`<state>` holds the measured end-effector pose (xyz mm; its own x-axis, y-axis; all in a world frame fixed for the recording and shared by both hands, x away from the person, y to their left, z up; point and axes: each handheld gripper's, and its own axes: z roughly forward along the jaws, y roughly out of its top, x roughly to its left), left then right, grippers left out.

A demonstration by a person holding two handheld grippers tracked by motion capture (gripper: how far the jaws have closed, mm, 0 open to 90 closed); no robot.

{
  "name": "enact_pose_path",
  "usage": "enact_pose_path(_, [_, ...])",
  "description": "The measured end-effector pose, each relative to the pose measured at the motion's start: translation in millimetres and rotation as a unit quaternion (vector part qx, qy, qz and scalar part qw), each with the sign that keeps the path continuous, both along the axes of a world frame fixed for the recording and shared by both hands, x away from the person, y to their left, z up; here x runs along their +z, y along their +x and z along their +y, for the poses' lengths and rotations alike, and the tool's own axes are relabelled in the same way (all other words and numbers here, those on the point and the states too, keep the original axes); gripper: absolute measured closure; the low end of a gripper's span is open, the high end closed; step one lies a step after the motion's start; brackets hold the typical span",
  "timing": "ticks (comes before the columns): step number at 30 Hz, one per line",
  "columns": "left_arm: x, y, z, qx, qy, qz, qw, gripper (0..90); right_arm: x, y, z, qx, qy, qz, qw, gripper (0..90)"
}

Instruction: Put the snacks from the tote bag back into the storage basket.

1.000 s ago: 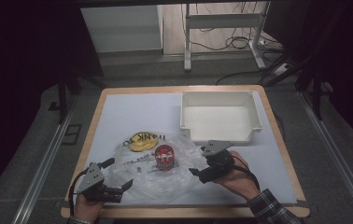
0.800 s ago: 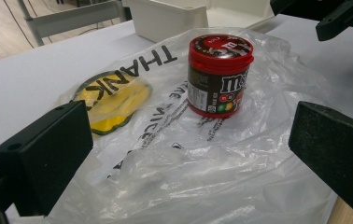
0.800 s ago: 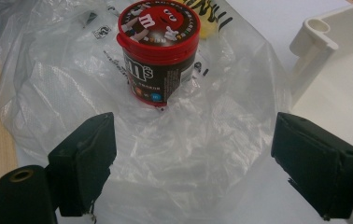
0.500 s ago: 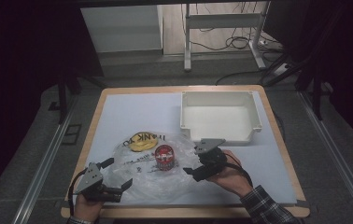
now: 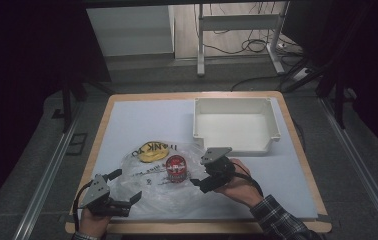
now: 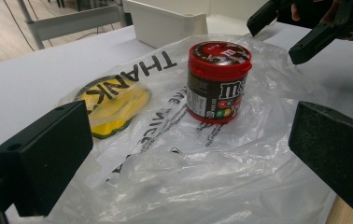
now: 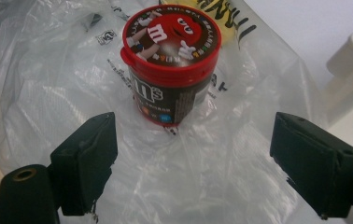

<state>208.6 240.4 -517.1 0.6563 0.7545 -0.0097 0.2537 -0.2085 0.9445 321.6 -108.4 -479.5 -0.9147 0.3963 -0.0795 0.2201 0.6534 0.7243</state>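
On the counter [image 5: 127,120] a tray [image 5: 237,122] is seen from above, and a bag [image 5: 147,177] bearing an upright jar [image 5: 176,167]. The jar's lid picture is shown in the right gripper view. The right tool [image 5: 197,182], empty, has just been narrowing; the left tool [image 5: 127,186] is released.

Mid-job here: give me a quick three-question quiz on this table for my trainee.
1. True or false: the candy jar stands upright on the plastic bag.
2. What sits between the right gripper jaws? A) the jar B) nothing, only bag below C) the white tray
3. Fill in: the yellow patch lies beside the jar, under the word "____".

Key
1. True: lid up, its base on the bag.
2. B: the jaws stand apart, short of the jar.
3. THANK
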Motion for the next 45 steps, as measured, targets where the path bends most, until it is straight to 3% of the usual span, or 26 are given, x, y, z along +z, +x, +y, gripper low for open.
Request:
enact_pose_path(9, [0.1, -0.4, 0.0, 0.003, 0.003, -0.003, 1.0000, 0.0, -4.9, 2.3, 17.5, 0.010, -0.004, -0.001, 0.9999, 16.1])
enact_pose_path(30, [0.1, -0.6, -0.8, 0.001, 0.008, -0.003, 1.0000, 0.0, -25.9, 7.5, 47.9, -0.002, 0.011, 0.010, 0.9999, 16.1])
enact_pose_path(45, [0.1, -0.5, -1.2, 0.000, 0.012, -0.002, 0.9999, 0.0, -41.5, 13.6, 61.7, -0.013, 0.015, -0.010, 0.9998, 16.1])
